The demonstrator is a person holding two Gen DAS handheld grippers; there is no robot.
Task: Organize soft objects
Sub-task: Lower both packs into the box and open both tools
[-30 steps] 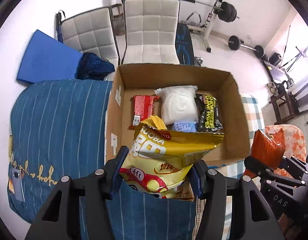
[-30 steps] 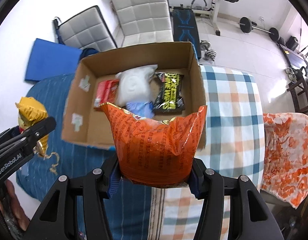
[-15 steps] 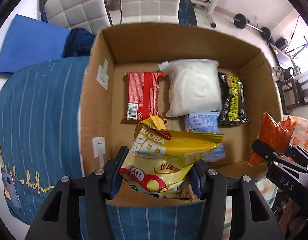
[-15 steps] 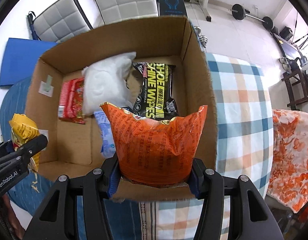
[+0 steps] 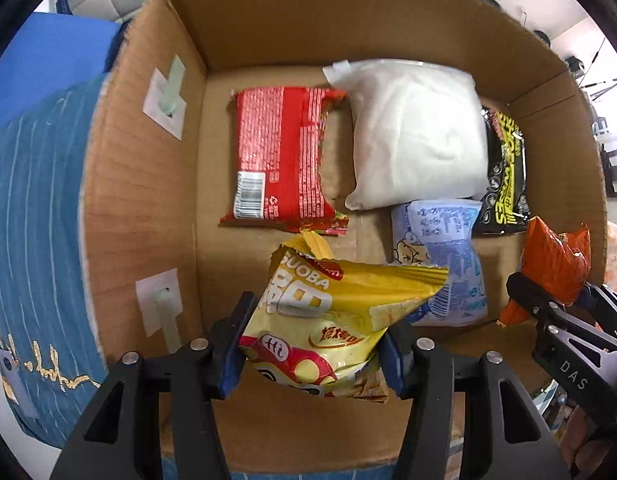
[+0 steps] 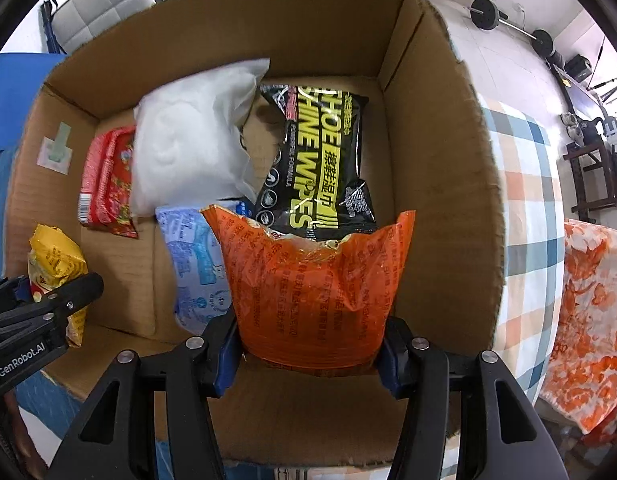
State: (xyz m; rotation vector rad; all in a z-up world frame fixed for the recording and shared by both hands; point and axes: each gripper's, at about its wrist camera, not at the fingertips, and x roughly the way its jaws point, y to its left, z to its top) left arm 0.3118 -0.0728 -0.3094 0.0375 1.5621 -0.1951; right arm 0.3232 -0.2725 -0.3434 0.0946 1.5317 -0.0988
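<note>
The yellow bag (image 5: 340, 320), clamped in the left claw (image 5: 312, 356), and the orange bag (image 6: 316, 292), clamped in the right claw (image 6: 308, 354), now hang inside the box (image 5: 140, 184), closer than before, at 6 o'clock; release looks next.

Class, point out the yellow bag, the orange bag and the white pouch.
Yellow bag (image 5: 340, 320), left wrist view, printed front.
Orange bag (image 6: 320, 288), right wrist view, front panel.
White pouch (image 5: 416, 132), left wrist view, middle.

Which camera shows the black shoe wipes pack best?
The right wrist view: the black wipes pack lies nearly whole, lettering readable, above the orange bag. The left wrist view shows only a strip beside the white pouch.
</note>
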